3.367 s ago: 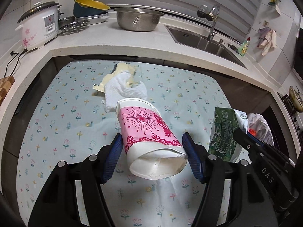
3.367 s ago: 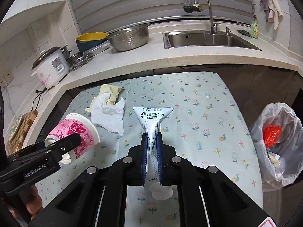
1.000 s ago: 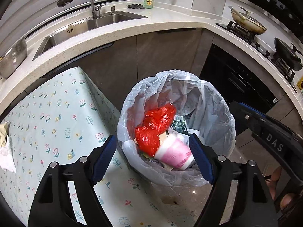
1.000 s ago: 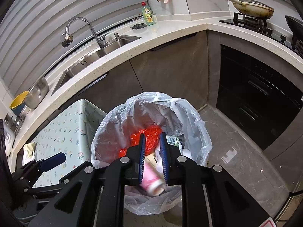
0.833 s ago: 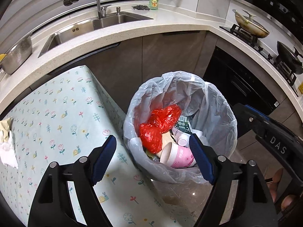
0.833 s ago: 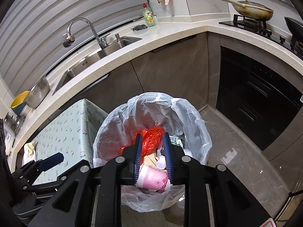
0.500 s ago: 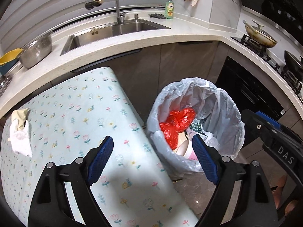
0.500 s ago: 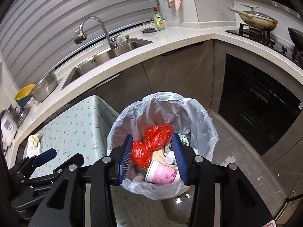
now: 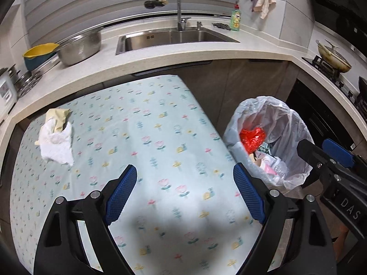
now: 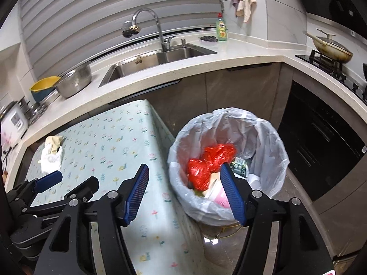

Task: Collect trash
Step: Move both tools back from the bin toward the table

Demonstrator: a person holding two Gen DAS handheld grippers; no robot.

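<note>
A crumpled white tissue with a yellowish paper scrap lies at the far left of the flowered table; it also shows in the right wrist view. The lined trash bin stands right of the table and holds a red bag, the pink cup and a green carton. My left gripper is open and empty over the table. My right gripper is open and empty above the table's edge and the bin.
The counter behind holds a sink, a steel colander, a yellow-and-blue bowl and a soap bottle. A stove with a pan is at the right. Dark cabinets stand beside the bin.
Both grippers dropped the cup and carton into the bin and opened. They have since swung left, back towards the table, and the right gripper has opened wider.
</note>
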